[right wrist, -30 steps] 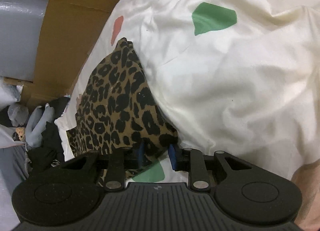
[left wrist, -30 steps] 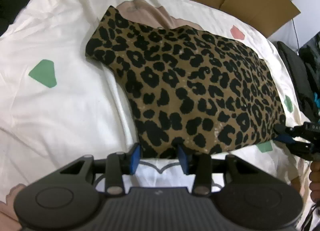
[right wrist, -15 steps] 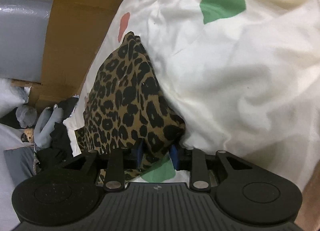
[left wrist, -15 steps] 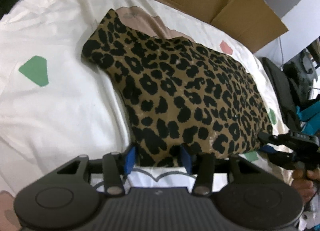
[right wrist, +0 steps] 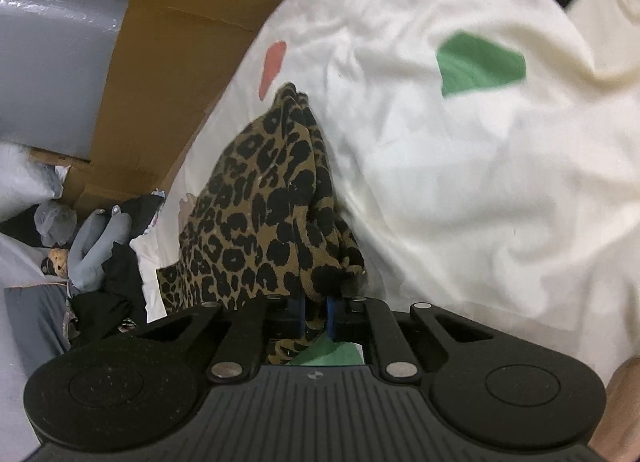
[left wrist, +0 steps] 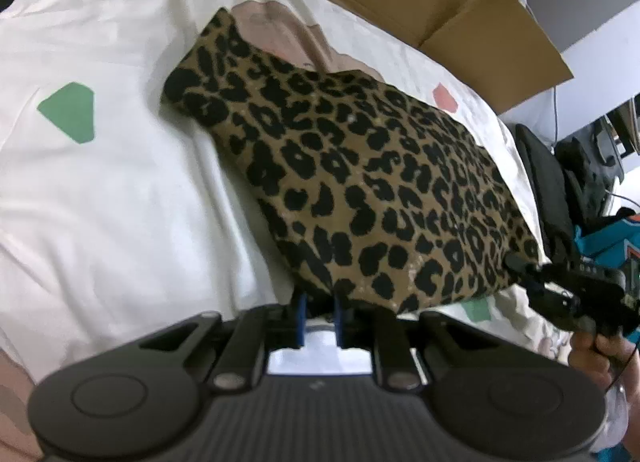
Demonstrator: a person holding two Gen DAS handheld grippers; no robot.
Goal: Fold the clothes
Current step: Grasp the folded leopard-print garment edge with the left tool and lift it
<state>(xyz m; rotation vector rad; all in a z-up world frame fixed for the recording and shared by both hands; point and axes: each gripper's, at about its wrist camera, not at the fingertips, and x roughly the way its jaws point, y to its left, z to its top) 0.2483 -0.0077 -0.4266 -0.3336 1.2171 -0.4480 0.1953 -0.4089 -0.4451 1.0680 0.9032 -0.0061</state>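
Garment [left wrist: 360,189] with leopard print lies on the sheet [left wrist: 120,201]. Left gripper [left wrist: 319,304] and right gripper [right wrist: 316,308] have just closed, each pinching one near corner, probably to lift that edge evenly for folding.

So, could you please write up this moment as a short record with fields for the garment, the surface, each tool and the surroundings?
garment: leopard-print cloth, lying folded on the sheet, near edge lifted
surface: white sheet with green and pink patches
left tool: jaws have just been closing, pinching the cloth's near corner
right tool: jaws have just been closing, pinching the cloth's other near corner
surroundings: cardboard behind the sheet; clutter beside the bed
stage: both near corners gripped, next fold not yet made
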